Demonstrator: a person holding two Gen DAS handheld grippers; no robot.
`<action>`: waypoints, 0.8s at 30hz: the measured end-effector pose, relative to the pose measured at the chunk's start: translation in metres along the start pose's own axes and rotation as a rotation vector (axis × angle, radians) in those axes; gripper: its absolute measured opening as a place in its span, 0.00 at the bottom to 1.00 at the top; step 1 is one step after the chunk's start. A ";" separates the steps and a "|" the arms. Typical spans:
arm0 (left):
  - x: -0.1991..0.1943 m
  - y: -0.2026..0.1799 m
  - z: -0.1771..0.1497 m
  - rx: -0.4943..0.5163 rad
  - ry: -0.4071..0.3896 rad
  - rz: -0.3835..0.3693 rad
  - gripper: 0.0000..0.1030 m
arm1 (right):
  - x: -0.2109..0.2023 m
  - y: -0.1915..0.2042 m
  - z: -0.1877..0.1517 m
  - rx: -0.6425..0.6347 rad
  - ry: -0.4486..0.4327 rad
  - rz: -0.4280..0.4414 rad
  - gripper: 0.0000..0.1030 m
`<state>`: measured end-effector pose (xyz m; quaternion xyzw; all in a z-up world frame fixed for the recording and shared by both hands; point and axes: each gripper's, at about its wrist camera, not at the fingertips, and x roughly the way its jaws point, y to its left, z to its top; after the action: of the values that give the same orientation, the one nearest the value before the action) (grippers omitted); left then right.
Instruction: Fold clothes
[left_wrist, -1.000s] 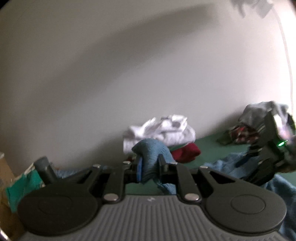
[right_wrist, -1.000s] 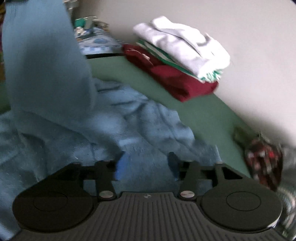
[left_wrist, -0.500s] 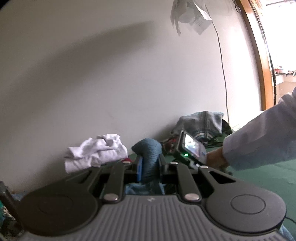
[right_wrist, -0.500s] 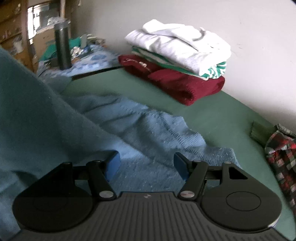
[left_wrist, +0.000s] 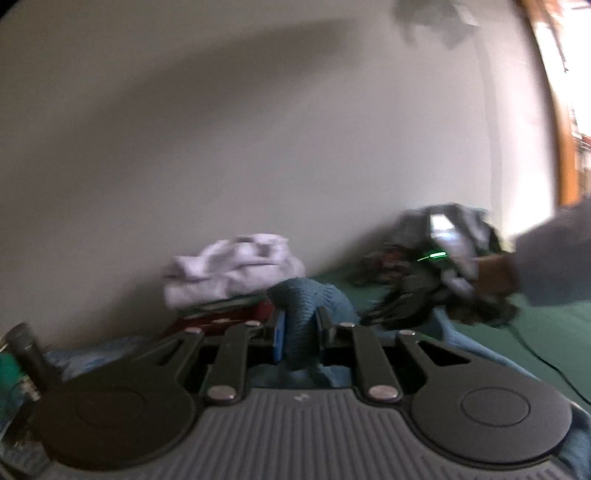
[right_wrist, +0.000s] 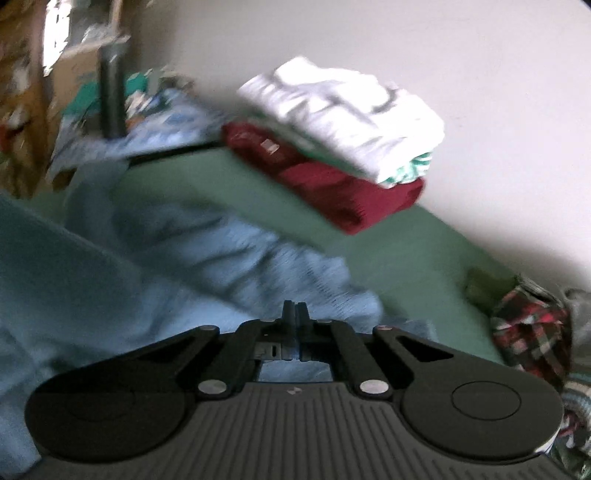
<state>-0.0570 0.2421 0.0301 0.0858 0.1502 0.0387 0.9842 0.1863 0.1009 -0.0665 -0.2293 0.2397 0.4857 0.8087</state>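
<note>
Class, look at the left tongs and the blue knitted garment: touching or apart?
Touching. The left wrist view shows the left tongs clamped on a bunched fold of the blue knitted garment, with the cloth pinched between both pads.

Left gripper (left_wrist: 298, 334): jaws nearly together, pads pinching a bunched fold of blue knit cloth (left_wrist: 301, 314). Right gripper (right_wrist: 295, 314): jaws fully together, pads touching, nothing visibly between them. Sleeved forearm (left_wrist: 550, 266): visible right of the left gripper.
</note>
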 end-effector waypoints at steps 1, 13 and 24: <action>0.001 0.009 0.002 -0.027 -0.005 0.018 0.15 | -0.001 -0.005 0.004 0.027 -0.009 -0.007 0.00; -0.010 0.022 -0.001 -0.034 -0.028 -0.001 0.15 | 0.032 0.002 -0.014 0.026 0.140 0.226 0.64; 0.000 0.031 -0.004 -0.080 -0.025 0.080 0.15 | 0.013 0.011 -0.003 0.094 -0.004 0.048 0.04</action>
<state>-0.0596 0.2733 0.0321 0.0529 0.1326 0.0829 0.9863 0.1817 0.1127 -0.0784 -0.1845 0.2660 0.4937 0.8072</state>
